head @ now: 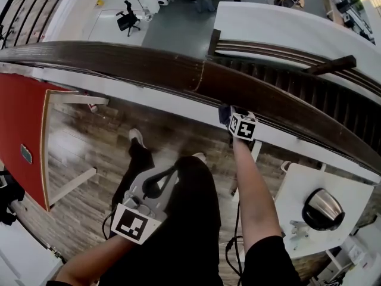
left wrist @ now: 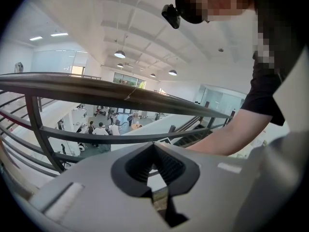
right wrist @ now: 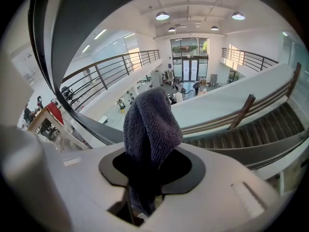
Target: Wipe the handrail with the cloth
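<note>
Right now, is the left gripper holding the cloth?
No: the left gripper is shut on nothing, while the right gripper clamps the cloth.

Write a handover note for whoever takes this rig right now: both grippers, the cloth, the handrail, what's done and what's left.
Right gripper: shut on the cloth, held at the near edge of the handrail. Whether the cloth touches the rail cannot be told.
Left gripper: shut, fingers together with nothing between them, held low and well short of the rail.
Done: the cloth is gripped and brought up to the rail. How much has been wiped does not show.
Left: press the cloth onto the rail top and wipe along its length.
</note>
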`<state>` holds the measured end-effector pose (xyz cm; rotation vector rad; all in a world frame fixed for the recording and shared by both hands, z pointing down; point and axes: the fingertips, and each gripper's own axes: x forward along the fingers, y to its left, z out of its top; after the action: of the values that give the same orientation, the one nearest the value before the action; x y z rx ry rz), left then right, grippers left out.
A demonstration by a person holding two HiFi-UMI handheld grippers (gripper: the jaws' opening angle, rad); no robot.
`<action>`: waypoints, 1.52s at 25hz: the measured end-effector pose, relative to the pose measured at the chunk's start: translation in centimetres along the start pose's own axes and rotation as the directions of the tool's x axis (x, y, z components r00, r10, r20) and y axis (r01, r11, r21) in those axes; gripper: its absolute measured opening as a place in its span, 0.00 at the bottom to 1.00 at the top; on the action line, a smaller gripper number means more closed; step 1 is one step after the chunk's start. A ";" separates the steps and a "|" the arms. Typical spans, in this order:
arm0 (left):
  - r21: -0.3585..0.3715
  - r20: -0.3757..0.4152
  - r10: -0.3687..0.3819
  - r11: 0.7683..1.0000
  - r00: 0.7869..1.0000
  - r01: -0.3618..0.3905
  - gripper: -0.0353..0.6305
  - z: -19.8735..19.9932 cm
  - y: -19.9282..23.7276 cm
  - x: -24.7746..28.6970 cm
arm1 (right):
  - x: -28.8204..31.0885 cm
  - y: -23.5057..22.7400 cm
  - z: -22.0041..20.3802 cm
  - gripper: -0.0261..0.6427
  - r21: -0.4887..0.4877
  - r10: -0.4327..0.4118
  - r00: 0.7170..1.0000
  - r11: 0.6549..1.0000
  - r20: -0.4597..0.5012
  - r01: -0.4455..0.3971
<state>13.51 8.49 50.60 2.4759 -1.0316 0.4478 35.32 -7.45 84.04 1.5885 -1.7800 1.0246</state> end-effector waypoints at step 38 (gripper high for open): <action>0.093 0.358 -0.128 0.990 0.925 0.102 0.05 10.8 11.2 -5.2 | -40.8 23.0 13.3 0.19 -0.086 -0.016 0.651 0.988 0.759 0.125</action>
<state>3.24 -0.91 41.81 2.7325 -1.0096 -0.0157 20.49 5.45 39.50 2.1682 -2.2056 0.1409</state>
